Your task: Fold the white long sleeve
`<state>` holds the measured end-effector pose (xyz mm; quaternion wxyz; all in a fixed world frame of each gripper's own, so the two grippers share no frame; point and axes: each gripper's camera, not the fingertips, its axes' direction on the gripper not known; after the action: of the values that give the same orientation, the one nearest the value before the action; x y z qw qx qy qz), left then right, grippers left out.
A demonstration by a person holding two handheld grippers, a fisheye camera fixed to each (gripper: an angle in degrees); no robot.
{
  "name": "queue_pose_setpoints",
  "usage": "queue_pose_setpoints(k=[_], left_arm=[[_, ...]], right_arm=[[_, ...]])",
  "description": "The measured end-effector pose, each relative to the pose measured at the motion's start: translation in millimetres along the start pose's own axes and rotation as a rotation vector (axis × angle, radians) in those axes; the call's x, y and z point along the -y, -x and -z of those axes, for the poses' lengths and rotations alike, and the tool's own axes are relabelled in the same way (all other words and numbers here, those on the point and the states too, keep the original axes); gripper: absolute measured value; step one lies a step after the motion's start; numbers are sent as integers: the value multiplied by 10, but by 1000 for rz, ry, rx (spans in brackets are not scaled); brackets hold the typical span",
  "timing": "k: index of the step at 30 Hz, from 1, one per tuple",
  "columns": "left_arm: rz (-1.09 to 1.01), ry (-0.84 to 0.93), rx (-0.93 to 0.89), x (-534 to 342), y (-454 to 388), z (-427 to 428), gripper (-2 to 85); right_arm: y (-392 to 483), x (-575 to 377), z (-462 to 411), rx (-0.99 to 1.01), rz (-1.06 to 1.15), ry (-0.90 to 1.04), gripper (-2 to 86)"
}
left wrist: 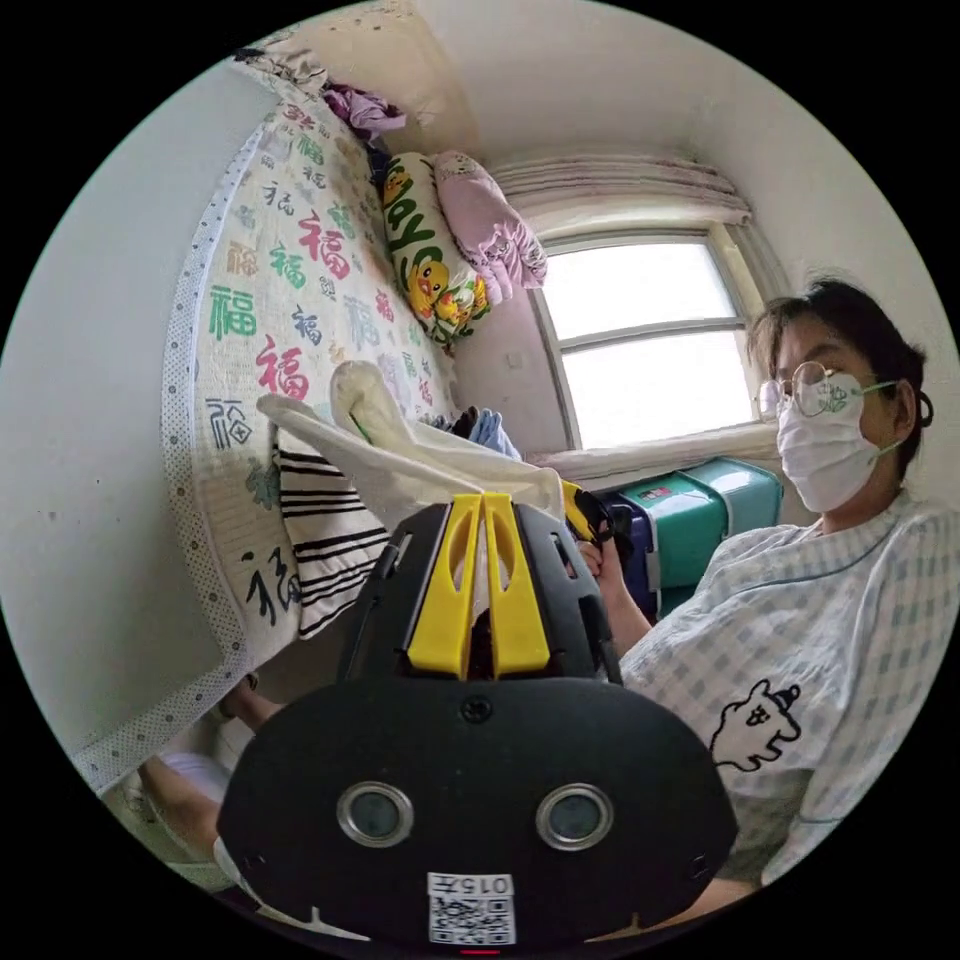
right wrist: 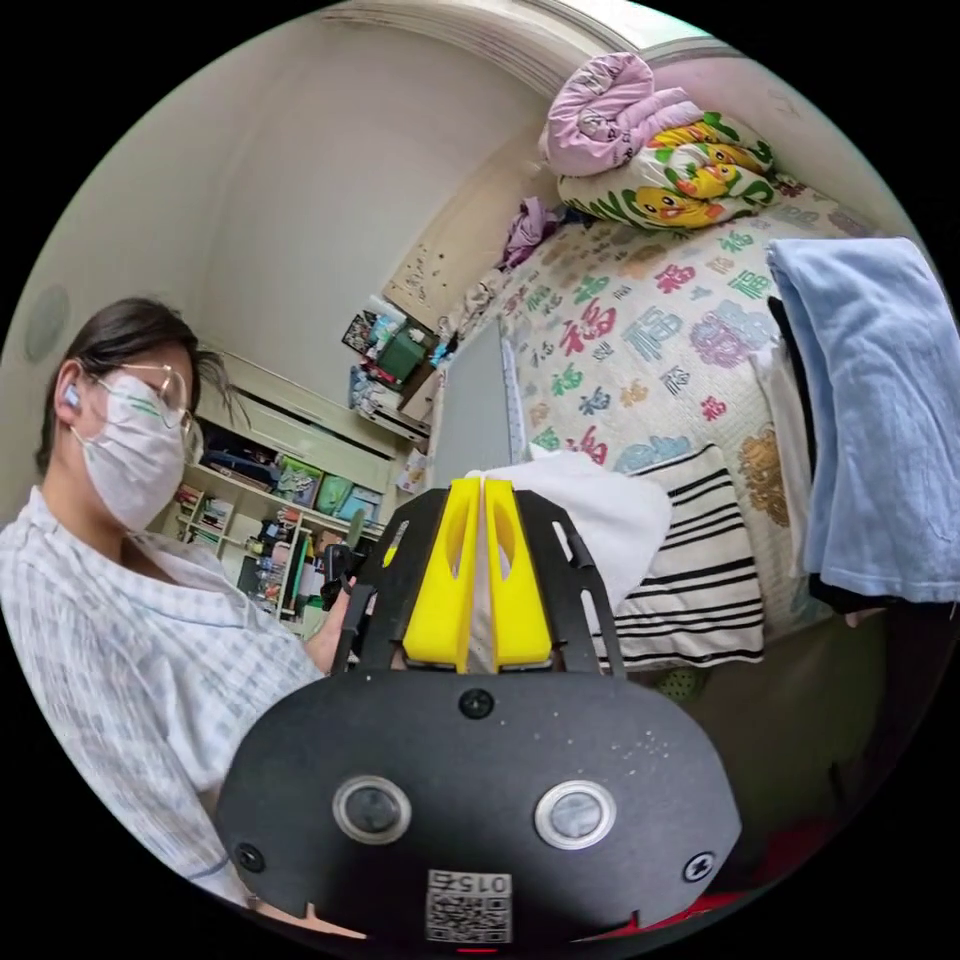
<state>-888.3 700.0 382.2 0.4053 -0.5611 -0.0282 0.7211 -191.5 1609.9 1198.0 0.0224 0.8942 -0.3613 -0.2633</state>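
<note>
In the left gripper view, the left gripper (left wrist: 483,500) has its yellow jaws drawn together with a strip of white cloth pinched between them. That cloth is the white long sleeve (left wrist: 400,460), which stretches taut from the jaws out over the near edge of the bed (left wrist: 290,290), lifted clear of the quilt, with a loose loop of it curling up above the span. Beneath it on the quilt lies a black-and-white striped garment (left wrist: 320,540). At the far end of the span the right gripper (left wrist: 585,515) shows, held by the person (left wrist: 820,620), who sits beside the bed.

In the right gripper view, the right gripper (right wrist: 484,490) is likewise closed narrow on white fabric that runs down between the jaws. The white long sleeve (right wrist: 610,520) bulges out beyond the jaw tips, hanging over the striped garment (right wrist: 690,580) on the bed (right wrist: 640,330). A light blue towel (right wrist: 880,400) hangs at the bed's side, apart from the shirt.

The shirt looks light, thin and limp: it sags and bunches wherever it is not pulled tight, so it should fold easily but will not hold a crease line alone. A hold at the hem corners or shoulder seams, kept under mild tension, seems best.
</note>
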Motion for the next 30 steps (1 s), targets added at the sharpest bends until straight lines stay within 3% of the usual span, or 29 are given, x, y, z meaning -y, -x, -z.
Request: queue_pose_setpoints(k=[7,11,14,16,18,24,28,30], left_arm=[[0,-106,61,-58,176,1931,-9],[122,-187,49,180,684,3096,-9],[92,-301,5,580,848,3857,-9],[8,-376,16,887,743,4321,-9],[-193,-467,18,1173,341,4858,-10],[-469,-555,43,1016,-313,5765,-9],[-387,-485,31,573,62,5880,-9],[-260,-452,68,200,541,5876,-9]], right_arm=[[-62,-302,-277,104,-134,-26,-4],[-378,-289,-939,90,-247,-20,-6],[-607,3,-1339,201,-322,-97,-6],[-598,344,-1412,286,-305,-185,-7],[-193,861,-1321,311,-132,-249,-6],[460,1170,-703,325,200,-368,-6],[78,666,-714,234,233,-288,-6],[-609,164,-941,177,145,-194,-6]])
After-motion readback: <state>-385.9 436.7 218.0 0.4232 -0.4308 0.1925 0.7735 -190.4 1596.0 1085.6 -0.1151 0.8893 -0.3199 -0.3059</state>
